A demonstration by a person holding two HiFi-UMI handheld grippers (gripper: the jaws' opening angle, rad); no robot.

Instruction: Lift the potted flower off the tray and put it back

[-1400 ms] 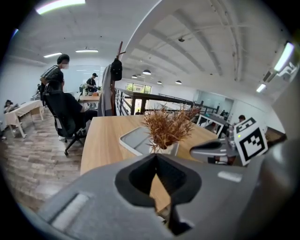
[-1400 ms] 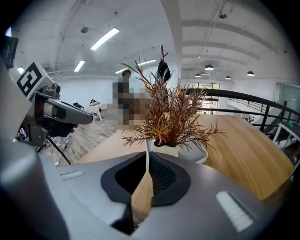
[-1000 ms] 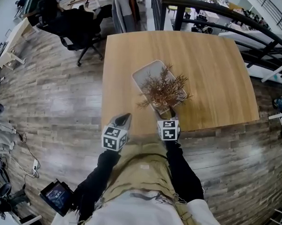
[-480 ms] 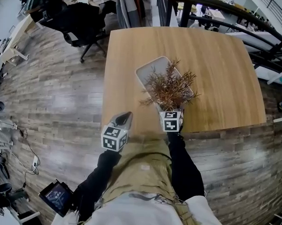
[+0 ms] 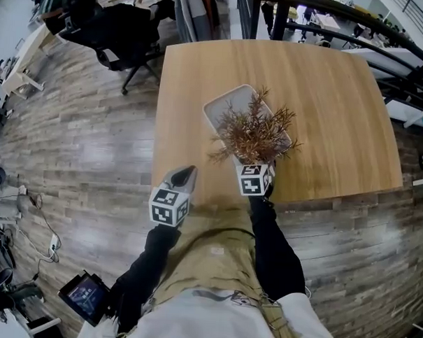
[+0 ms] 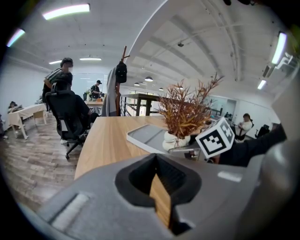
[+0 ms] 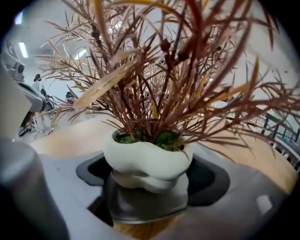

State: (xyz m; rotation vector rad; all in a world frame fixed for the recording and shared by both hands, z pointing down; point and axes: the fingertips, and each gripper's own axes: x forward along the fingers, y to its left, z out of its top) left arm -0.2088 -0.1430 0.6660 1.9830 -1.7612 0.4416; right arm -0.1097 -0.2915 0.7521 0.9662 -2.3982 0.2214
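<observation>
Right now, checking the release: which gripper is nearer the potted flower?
Right. The right gripper, jaws just opening, straddles the potted flower; the left gripper hovers apart over a corner of the table.

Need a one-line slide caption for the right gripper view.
Right claw, jaws just opened wide, around the potted flower, which stands on the grey tray.

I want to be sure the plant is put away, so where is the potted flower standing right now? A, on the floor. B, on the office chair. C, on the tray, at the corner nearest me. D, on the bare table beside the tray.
C: the potted flower stands on the grey tray, at the tray corner closest to the person, with wooden table around it.
</observation>
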